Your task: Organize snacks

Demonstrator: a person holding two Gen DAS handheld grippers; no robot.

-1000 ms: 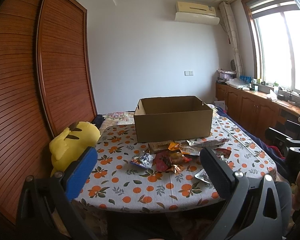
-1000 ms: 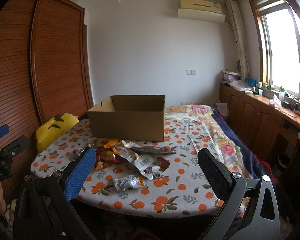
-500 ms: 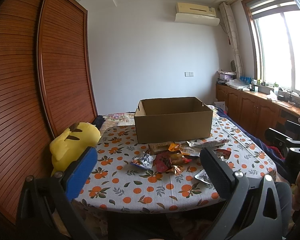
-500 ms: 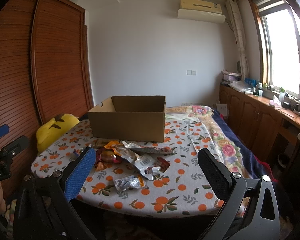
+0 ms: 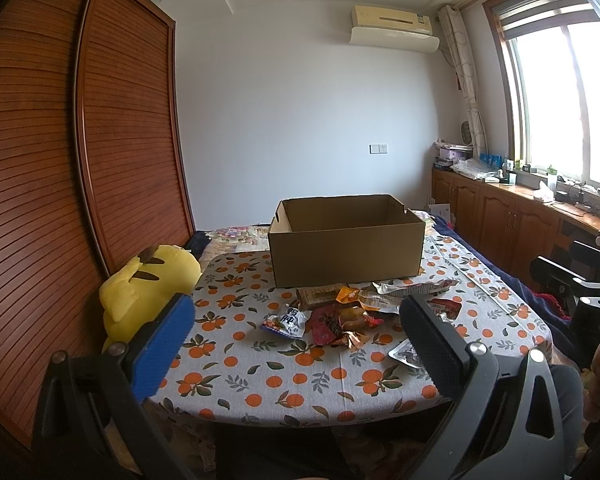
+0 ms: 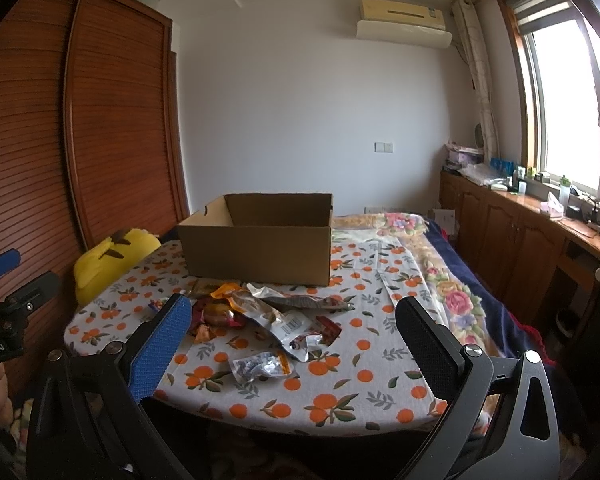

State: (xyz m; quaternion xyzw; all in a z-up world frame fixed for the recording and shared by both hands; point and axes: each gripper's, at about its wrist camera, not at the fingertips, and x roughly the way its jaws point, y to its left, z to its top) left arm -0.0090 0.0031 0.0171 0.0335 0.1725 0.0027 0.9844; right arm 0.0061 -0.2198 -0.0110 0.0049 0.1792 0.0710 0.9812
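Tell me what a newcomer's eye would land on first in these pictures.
First, the open cardboard box standing at the far side of the orange-patterned tablecloth, with a loose heap of snack packets scattered just in front of it. Next, the yellow plush toy at the table's left edge against the wooden wardrobe. Both the left gripper and the right gripper hang open, short of the table, holding nothing.

My left gripper (image 5: 296, 332) and right gripper (image 6: 292, 334) match: black plastic frames, silver screws. Each carries one blue textured pad (image 6: 160, 350) and one black pad (image 6: 424, 346).
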